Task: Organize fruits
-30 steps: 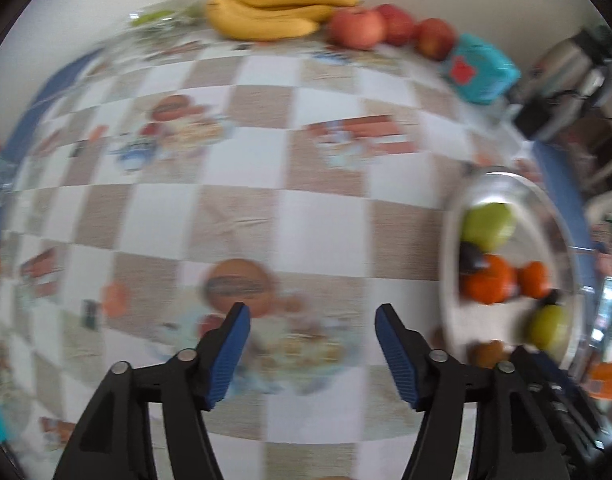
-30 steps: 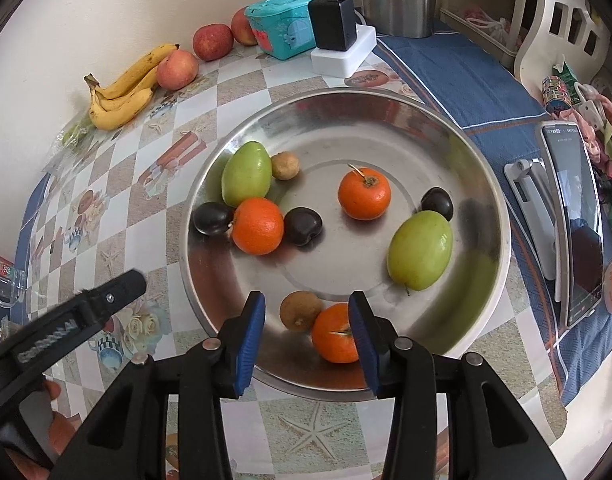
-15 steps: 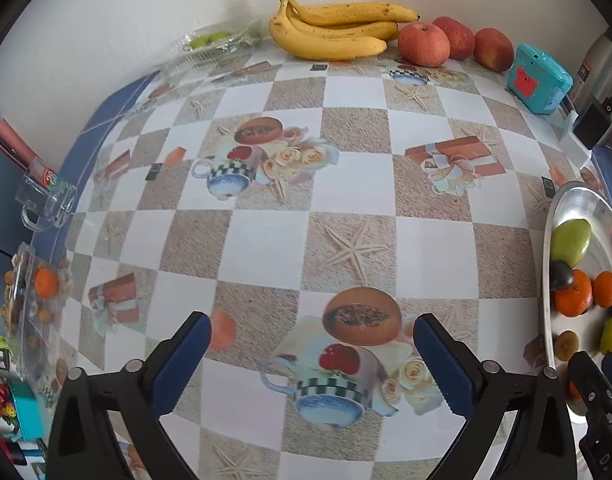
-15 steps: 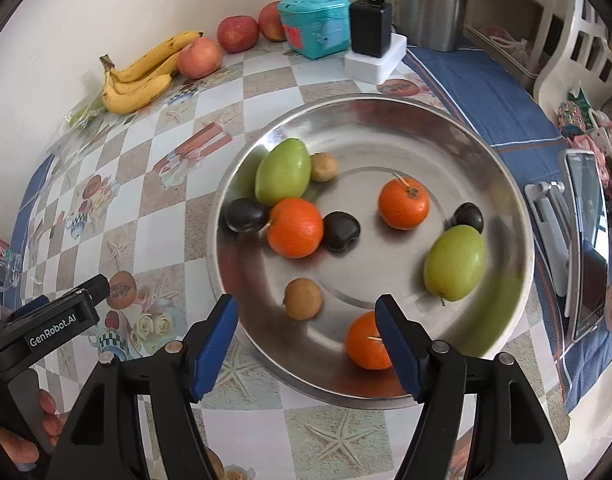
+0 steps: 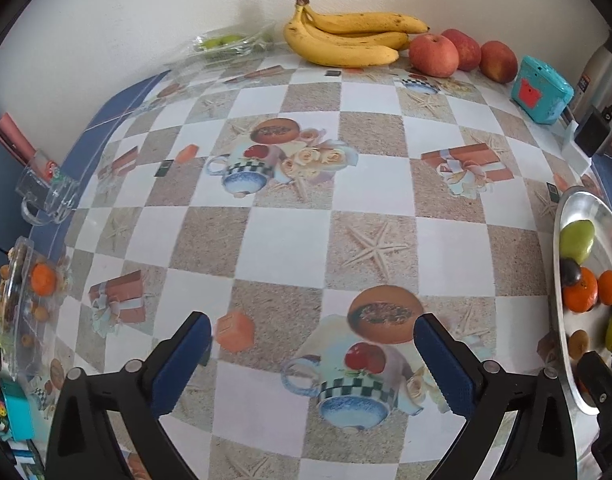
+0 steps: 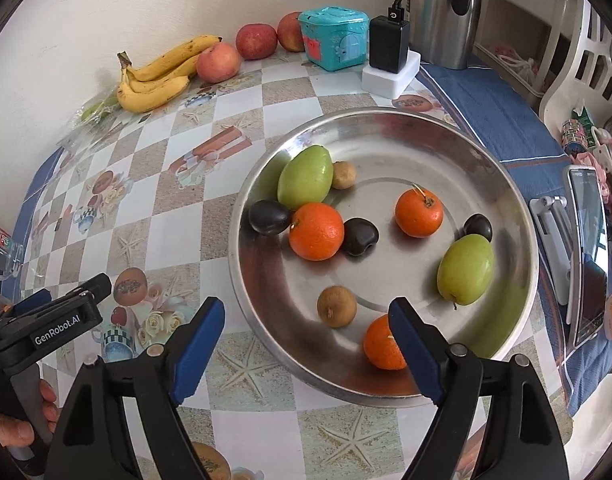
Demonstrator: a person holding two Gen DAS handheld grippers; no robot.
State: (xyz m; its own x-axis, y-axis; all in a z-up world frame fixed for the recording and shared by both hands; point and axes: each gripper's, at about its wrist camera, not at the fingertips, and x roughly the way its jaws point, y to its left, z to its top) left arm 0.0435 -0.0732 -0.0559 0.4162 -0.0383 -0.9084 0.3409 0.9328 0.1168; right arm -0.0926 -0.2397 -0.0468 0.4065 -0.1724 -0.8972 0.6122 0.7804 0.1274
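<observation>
Spread wide and empty above the patterned table (image 5: 289,232): left tool (image 5: 312,364), low in its own frame, nothing between the blue pads. Likewise gaping and holding nothing: right tool (image 6: 306,344), poised at the near rim of the steel tray (image 6: 518,216), lower centre of the right view.

On the tray, loose and mixed: two green mangoes (image 6: 306,178) (image 6: 465,269), three oranges (image 6: 316,231) (image 6: 418,214) (image 6: 382,343), three dark plums (image 6: 269,217) (image 6: 360,237) (image 6: 478,227) and two small brown fruits (image 6: 336,306) (image 6: 343,175). Nearest the right tool's pads: the lowest orange and the brown fruit beside it.

Upper part of both frames, against the wall: banana bunch (image 5: 346,42) and three red apples (image 5: 434,55), well apart from the tray.

Judged light and firm: oranges, round and apt to roll on slick metal; best taken across the widest middle. Plums likely softer and smooth-skinned, easily bruised, calling for a gentle squeeze. Mangoes bulkier; hold across the narrower waist. Bananas awkward, probably best pinched near the stem (image 5: 301,0).
</observation>
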